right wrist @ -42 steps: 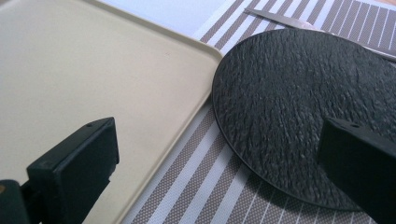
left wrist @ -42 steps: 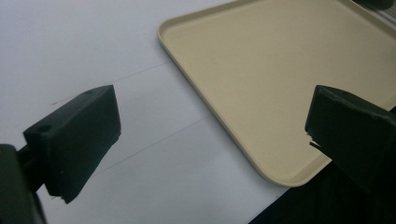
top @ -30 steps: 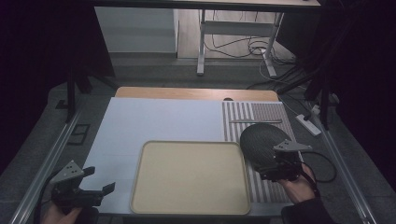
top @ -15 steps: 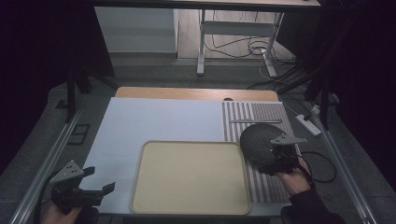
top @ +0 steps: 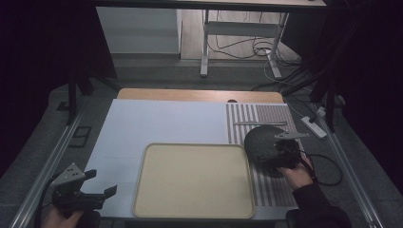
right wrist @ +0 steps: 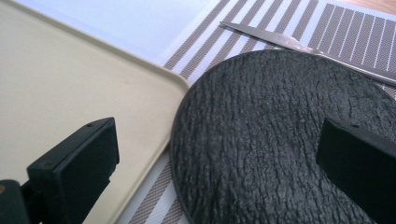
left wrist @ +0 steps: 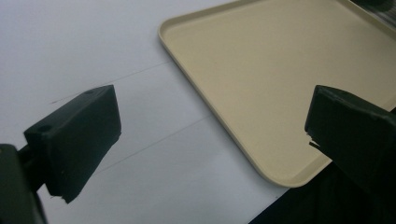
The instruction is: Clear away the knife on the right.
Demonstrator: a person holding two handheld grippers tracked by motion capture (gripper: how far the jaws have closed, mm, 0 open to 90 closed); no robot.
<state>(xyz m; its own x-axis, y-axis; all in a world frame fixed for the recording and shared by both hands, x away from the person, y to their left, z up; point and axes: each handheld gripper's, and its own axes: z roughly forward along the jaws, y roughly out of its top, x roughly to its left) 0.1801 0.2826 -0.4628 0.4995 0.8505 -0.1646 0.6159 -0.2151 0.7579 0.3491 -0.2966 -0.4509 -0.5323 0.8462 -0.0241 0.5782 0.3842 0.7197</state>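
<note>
Your desk (top: 157, 123) carries a pale blue-white sheet across most of its top, with a strip of bare wood showing along the far edge. On the near middle of that sheet lies the wide, shallow cream plastic tray with rounded corners (top: 192, 178), nothing in it. To the tray's right sits the grey-and-white striped woven placemat (top: 273, 116), running from the far part of the desk to the near edge.

On that placemat rests the round black plate with a rough, bark-like texture (right wrist: 280, 140), its left rim just beside the tray's far right corner. Beyond the plate, also on the placemat, lies a slim silver metal knife (right wrist: 299, 46), close to the plate's far rim; whether the two touch cannot be told.

Your right tool (right wrist: 224, 154) hovers low over the plate's near side with its jaws spread wide, one jaw above the tray's edge and the other above the plate's dark surface, gripping nothing.

Your left tool (left wrist: 210, 130) is at the near left corner of the desk, jaws likewise spread apart and holding nothing, pointed across the pale sheet toward the tray's near left corner.
</note>
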